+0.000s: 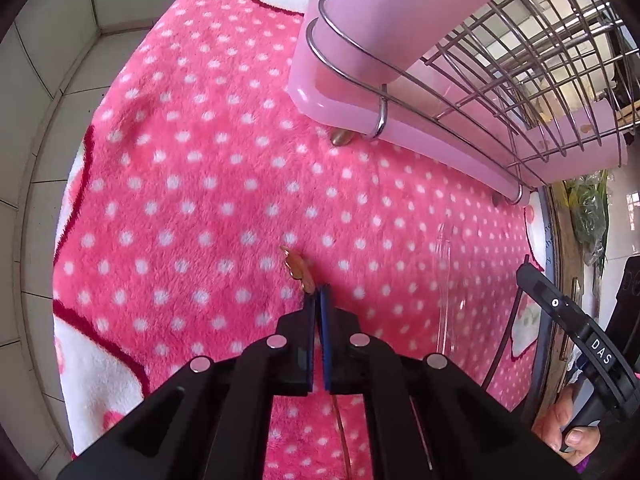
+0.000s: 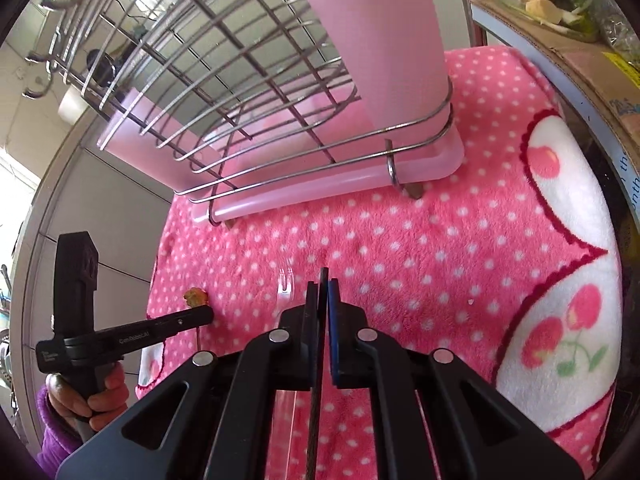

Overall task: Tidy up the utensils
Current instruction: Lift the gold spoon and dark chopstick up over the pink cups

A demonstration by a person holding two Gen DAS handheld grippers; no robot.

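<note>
Left gripper: jaws pressed together on a thin utensil with a gold ornamental end; the ornament sticks out just past the fingertips, low over the blanket, and a thin stem shows below the pads.
Right gripper: jaws pinching a thin dark flat utensil, edge-on between the blue pads; its tip pokes out past the fingertips.
Clear plastic fork: lying flat on the blanket, tines toward the rack, just left of the right gripper's fingers, partly hidden under them.
Rack: wire drying rack on a pink drip tray, at the far side of the blanket, with a tall pink holder at its right end.
Blanket: pink fleece with white dots, covering the work surface.
Hands: the right hand grips its handle at near right; the left hand, in a purple sleeve, at near left.
</note>
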